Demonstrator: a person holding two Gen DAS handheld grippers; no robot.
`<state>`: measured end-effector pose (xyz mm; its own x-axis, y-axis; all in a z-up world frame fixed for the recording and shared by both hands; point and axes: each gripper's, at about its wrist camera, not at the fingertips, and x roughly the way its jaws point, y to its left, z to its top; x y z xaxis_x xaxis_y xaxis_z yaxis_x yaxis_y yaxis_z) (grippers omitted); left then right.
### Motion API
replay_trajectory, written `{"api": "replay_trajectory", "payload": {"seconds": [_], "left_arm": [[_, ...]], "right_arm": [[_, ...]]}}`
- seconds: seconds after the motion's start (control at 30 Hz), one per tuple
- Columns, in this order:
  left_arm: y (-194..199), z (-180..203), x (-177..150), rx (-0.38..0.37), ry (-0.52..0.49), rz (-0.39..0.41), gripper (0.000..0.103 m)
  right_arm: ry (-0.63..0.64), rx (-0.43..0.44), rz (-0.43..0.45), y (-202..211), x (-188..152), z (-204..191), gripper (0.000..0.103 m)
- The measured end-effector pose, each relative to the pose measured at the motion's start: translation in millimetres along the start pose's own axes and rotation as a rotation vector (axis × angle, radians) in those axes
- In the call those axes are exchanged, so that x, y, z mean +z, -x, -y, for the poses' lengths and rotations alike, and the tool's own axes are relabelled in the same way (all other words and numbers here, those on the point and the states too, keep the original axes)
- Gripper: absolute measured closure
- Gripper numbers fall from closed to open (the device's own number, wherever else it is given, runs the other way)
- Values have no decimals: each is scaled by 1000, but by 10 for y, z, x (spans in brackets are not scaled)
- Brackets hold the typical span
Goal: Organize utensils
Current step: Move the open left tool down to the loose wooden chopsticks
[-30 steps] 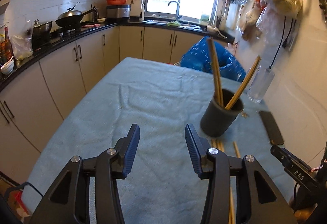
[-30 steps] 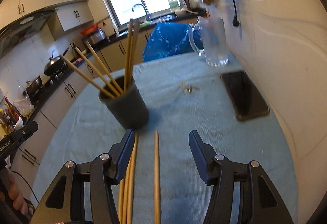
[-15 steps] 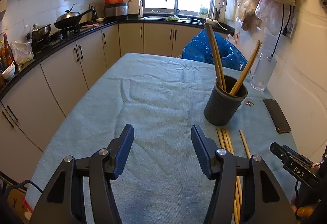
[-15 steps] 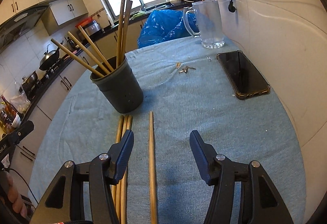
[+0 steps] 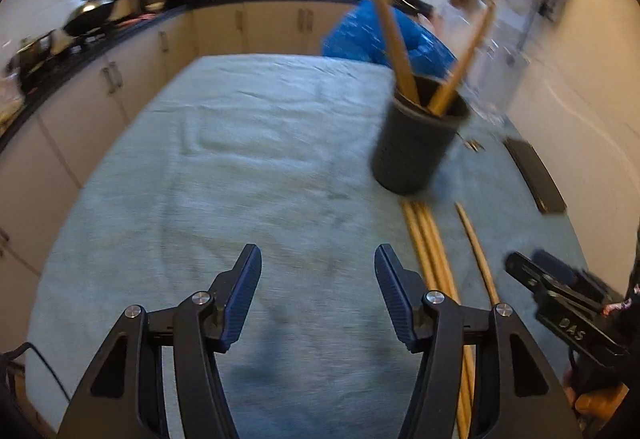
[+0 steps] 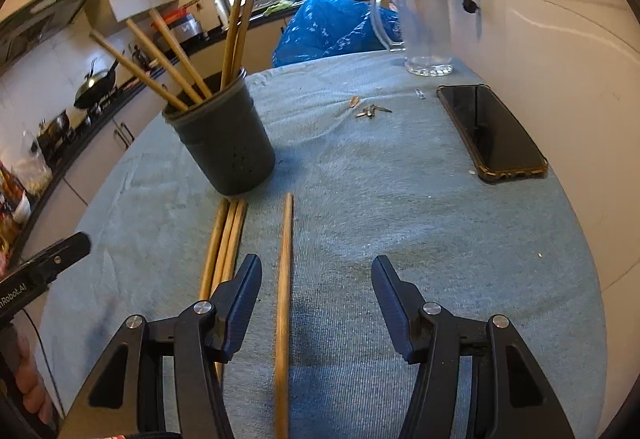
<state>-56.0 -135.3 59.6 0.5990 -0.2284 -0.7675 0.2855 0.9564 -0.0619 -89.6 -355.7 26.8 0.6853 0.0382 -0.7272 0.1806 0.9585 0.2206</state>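
A dark grey utensil holder (image 6: 228,143) stands on the blue-grey table cloth (image 6: 400,219) with several wooden chopsticks (image 6: 236,19) leaning in it. In front of it lie three chopsticks side by side (image 6: 226,239) and one single chopstick (image 6: 285,259). My right gripper (image 6: 316,265) is open low over the cloth; the single chopstick runs between its fingers, nearer the left one, untouched. My left gripper (image 5: 317,253) is open over bare cloth, left of the three chopsticks (image 5: 428,243), with the holder (image 5: 416,147) ahead to its right.
A black phone (image 6: 492,131) lies near the right wall. A glass pitcher (image 6: 424,27) stands behind it, with keys (image 6: 372,111) on the cloth. A blue bag (image 6: 332,27) sits past the table's far edge. Kitchen counters run along the left.
Both grippers have sunk toward the table and tipped downward. The left jaws have spread wider. More of the loose chopsticks now lies in both views.
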Motion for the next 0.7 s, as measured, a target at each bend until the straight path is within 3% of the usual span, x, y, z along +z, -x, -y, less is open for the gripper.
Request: {"api": "replay_trajectory", "payload": {"seconds": [0.2,0.5,0.63,0.7], "left_arm": [[-381,301,30,-48,-91,-63,49],[-676,480,129,-115,-89,-115,58],[-810,594,112,-95,-120,-150,74],[-811,647,110,-63,-149,-134,86]], "right_arm": [[77,-25,-29,-162,-56,-64,42],[93,-27,-36,-235,-93,-42,42],[97,-27,-34,-231,-98,-47,42],[93,-22,-33,-225,-99,-38,42]]}}
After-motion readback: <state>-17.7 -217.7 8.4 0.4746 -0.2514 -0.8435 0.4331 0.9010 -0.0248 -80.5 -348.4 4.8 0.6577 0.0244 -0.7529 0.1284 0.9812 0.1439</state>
